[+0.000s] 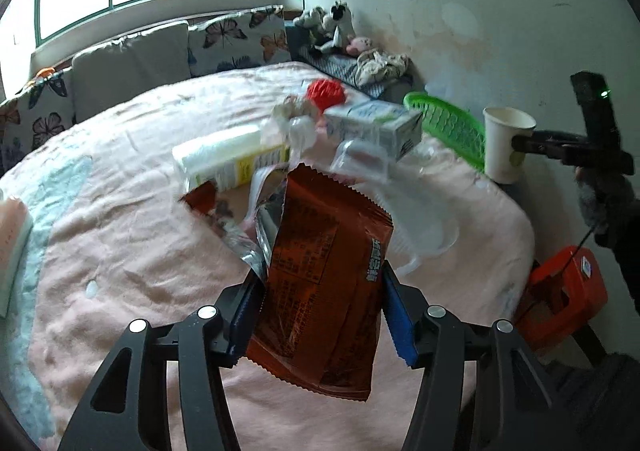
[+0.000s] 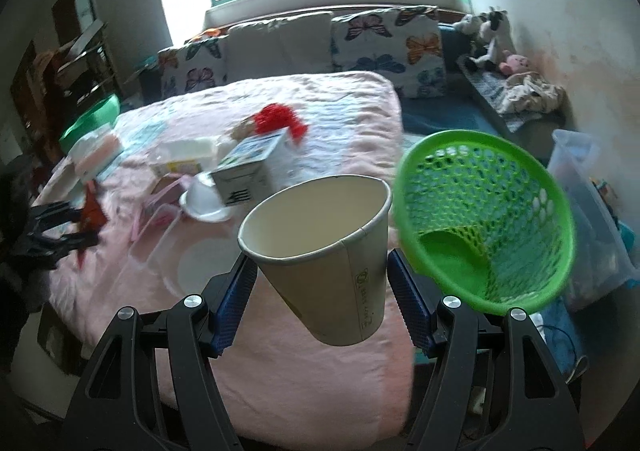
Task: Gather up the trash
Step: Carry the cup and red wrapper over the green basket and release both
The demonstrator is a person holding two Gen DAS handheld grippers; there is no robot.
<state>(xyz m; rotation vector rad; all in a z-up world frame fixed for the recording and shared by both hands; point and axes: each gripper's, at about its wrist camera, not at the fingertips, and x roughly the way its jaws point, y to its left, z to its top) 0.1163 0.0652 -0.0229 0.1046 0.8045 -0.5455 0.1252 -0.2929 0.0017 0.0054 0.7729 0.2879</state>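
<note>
My left fingers (image 1: 256,303) pinch a brown snack wrapper (image 1: 324,291) from both sides, blue pads against its edges; it hangs upright, clear of the bed (image 1: 140,243). No earlier look, so only this: the wrapper is gripped. Left gripper (image 1: 320,311) tilted down toward the pink cover.

My right fingers (image 2: 408,303) clamp one paper cup (image 2: 324,251), pads on its walls, mouth tipped up and left, base low. Right gripper (image 2: 320,307) holds it above the near right part of the bed, just beside the green basket (image 2: 520,283).

Count, working outward. Cups: one. Green mesh baskets: one, tilted, mouth toward me, nothing visible inside in the right view. Brown wrappers: one in my grip; a second reddish torn piece (image 1: 200,199) lies on the cover behind it. Cartons: two — a white and yellow one (image 1: 228,159) lying flat, a grey-green printed one (image 1: 384,127) beside it. One red crumpled ball (image 1: 325,93) behind the cartons. Clear plastic scraps (image 1: 360,163) among them; number uncertain, blurred. One white bowl-like lid (image 2: 204,199) by the grey-green carton.

Edges: the litter sits mid-bed in one cluster. Bare pink cover stretches near and left of the wrapper. The basket stands at the bed's right edge, near the wall. An orange stool (image 1: 568,291) sits low beyond that edge. Cushions (image 1: 132,67) line the far side under the window.
</note>
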